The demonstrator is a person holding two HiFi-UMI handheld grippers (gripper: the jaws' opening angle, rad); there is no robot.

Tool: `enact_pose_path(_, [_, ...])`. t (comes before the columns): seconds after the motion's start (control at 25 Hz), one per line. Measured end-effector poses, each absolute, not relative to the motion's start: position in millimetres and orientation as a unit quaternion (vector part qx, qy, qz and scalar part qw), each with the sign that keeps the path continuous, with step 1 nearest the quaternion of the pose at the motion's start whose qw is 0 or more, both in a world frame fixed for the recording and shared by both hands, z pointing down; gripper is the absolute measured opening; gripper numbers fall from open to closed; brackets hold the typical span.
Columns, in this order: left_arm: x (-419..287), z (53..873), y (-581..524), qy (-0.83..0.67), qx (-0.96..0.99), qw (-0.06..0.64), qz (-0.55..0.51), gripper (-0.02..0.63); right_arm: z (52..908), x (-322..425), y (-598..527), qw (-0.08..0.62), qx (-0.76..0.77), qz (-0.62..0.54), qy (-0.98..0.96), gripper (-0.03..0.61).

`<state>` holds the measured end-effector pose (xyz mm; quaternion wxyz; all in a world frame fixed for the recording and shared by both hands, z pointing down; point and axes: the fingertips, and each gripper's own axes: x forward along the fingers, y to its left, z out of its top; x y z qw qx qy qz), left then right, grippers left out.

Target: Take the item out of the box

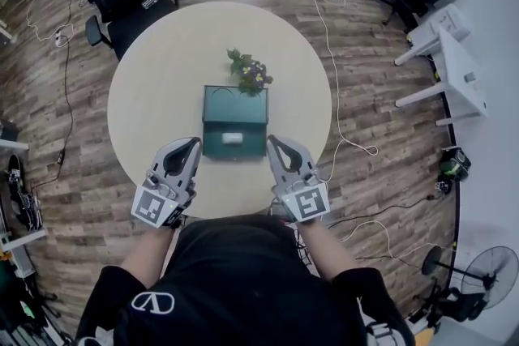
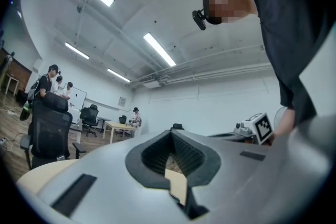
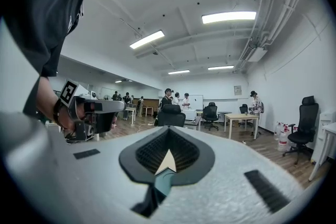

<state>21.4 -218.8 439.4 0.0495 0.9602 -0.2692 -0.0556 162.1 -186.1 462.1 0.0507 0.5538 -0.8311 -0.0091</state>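
Round table [image 1: 146, 93], green box [image 1: 235, 108], left gripper [image 1: 194, 142] and right gripper [image 1: 272, 140] closed, empty.

- No words, brand names or numbers can be read in any view.
- Left gripper [image 1: 192, 143], cube at 7 o'clock in the head view: black-and-white square marker [image 1: 156, 205], a coded pattern without letters.
- Right gripper [image 1: 273, 142], cube at 5 o'clock: second marker [image 1: 306, 204] of the same kind.
- Person's black shirt [image 1: 235, 288], at 7 o'clock: white oval emblem [image 1: 152, 302], no lettering.
- Framed wall sign [image 3: 238, 90], at 3 o'clock in the right gripper view: too small to read.
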Motion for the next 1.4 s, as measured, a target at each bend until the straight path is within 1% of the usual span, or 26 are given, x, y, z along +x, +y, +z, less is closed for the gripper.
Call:
enact_pose_path(0.08, [21.6, 442.6, -222.5, -0.275, 0.959, 0.05, -0.054, 0.005, 473.3, 160.2, -197.1, 0.077, 0.54, -0.008, -0.838, 0.006])
enact_pose_path(0.12, [21.2, 444.5, -223.3, -0.278, 0.958, 0.051, -0.054, 0.005, 481.2, 156.5, -202.5, 0.102, 0.53, -0.012, -0.842, 0.038])
enact_pose_path(0.16, [20.8, 446.8, -223.5, -0.281, 0.957, 0.052, -0.053, 0.005, 489.0, 151.7, -207.6, 0.127, 0.52, -0.017, -0.845, 0.346])
enact_pose_path(0.2, [20.4, 449.3, -223.2, -0.284, 0.956, 0.053, -0.052, 0.005, 495.7, 146.7, -211.9, 0.151, 0.509, -0.024, -0.847, 0.556])
enact_pose_path(0.4, [14.7, 456.6, -217.3, -0.303, 0.95, 0.06, -0.053, 0.005, 524.4, 133.2, -224.0, 0.268, 0.441, -0.061, -0.855, 0.552])
enact_pose_path(0.6, [-0.5, 468.5, -211.9, -0.324, 0.942, 0.072, -0.05, 0.005, 563.1, 123.7, -251.4, 0.348, 0.378, -0.07, -0.855, 0.529])
enact_pose_path(0.8, [-12.6, 472.0, -209.0, -0.345, 0.934, 0.075, -0.06, 0.005, 635.5, 108.5, -275.3, 0.443, 0.3, -0.052, -0.843, 0.492])
enact_pose_path(1.0, [-23.7, 471.6, -209.8, -0.366, 0.925, 0.074, -0.075, 0.005, 711.3, 88.4, -272.3, 0.508, 0.221, -0.012, -0.832, 0.463])
enact_pose_path(1.08, [-28.6, 472.5, -208.2, -0.372, 0.922, 0.076, -0.076, 0.005, 739.1, 84.3, -264.5, 0.533, 0.193, 0.004, -0.824, 0.446])
enact_pose_path(1.28, [-44.8, 501.2, -195.8, -0.374, 0.92, 0.106, -0.046, 0.005, 793.2, 85.0, -249.0, 0.593, 0.141, 0.035, -0.792, 0.36])
enact_pose_path(1.4, [-51.1, 493.8, -200.6, -0.388, 0.914, 0.098, -0.06, 0.005, 811.7, 85.1, -244.2, 0.615, 0.122, 0.039, -0.778, 0.316])
